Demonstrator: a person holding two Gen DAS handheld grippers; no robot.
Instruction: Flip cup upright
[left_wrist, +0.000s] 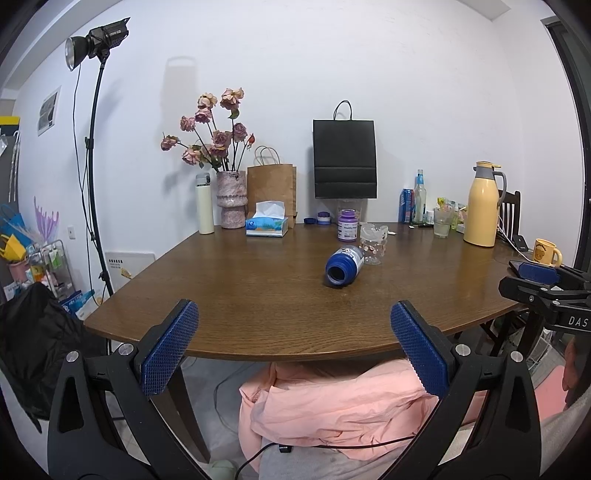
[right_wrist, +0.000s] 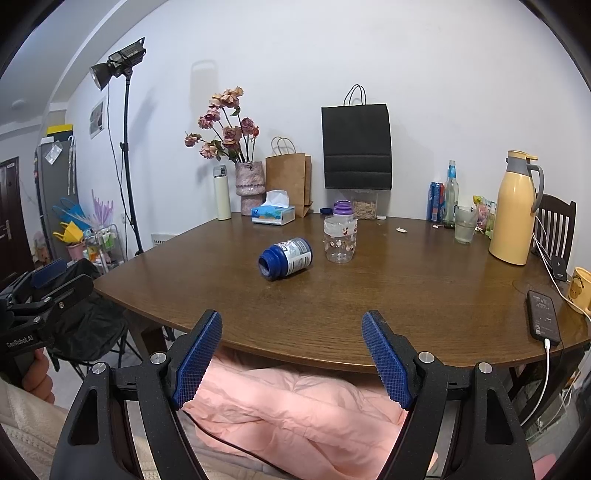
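A blue cup-like bottle (left_wrist: 344, 266) with a white label lies on its side near the middle of the brown table (left_wrist: 240, 295), its open mouth toward me. It also shows in the right wrist view (right_wrist: 286, 257). A clear patterned plastic cup (right_wrist: 340, 239) stands upright just behind and right of it, also in the left wrist view (left_wrist: 373, 242). My left gripper (left_wrist: 291, 347) is open and empty, held before the table's near edge. My right gripper (right_wrist: 291, 356) is open and empty, also short of the near edge.
Along the back stand a white flask (left_wrist: 204, 203), a vase of dried roses (left_wrist: 231, 199), a tissue box (left_wrist: 266, 221), a brown bag (left_wrist: 271, 188), a black bag (left_wrist: 344, 162) and a purple jar (left_wrist: 348, 224). Right: yellow jug (right_wrist: 515, 210), glass (right_wrist: 464, 224), phone (right_wrist: 543, 315), mug (right_wrist: 580, 290).
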